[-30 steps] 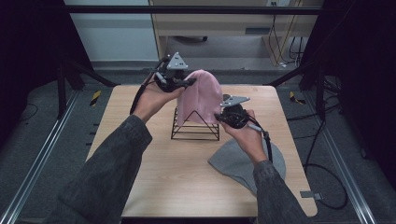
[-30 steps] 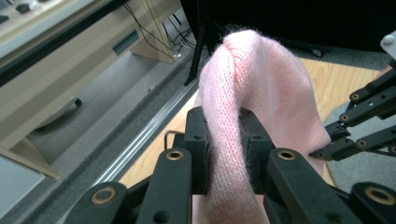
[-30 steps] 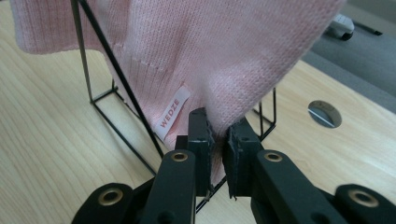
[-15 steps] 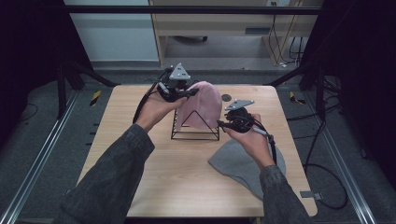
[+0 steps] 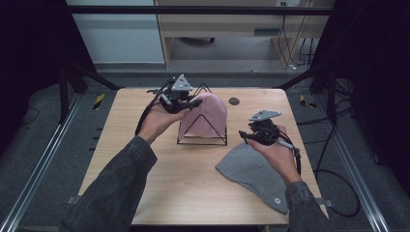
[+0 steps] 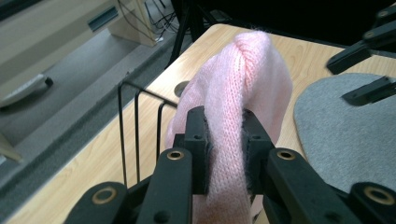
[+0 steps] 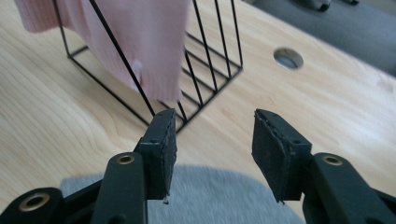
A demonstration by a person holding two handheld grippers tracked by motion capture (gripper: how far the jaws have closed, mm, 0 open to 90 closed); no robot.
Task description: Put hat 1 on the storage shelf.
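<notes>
The left gripper (image 6: 223, 154) has its jaws pinched on a fold of the pink knitted wool hat (image 6: 243, 88), which drapes over the black triangular wire rack (image 5: 202, 124) at the middle of the light wooden counter (image 5: 145, 164). The right gripper (image 7: 212, 140) hovers with jaws spread and empty, just above the flat grey felt hat (image 5: 256, 171) lying on the counter, the rack's near corner just beyond its jaw tips. A round cable hole (image 7: 288, 58) sits farther off.
</notes>
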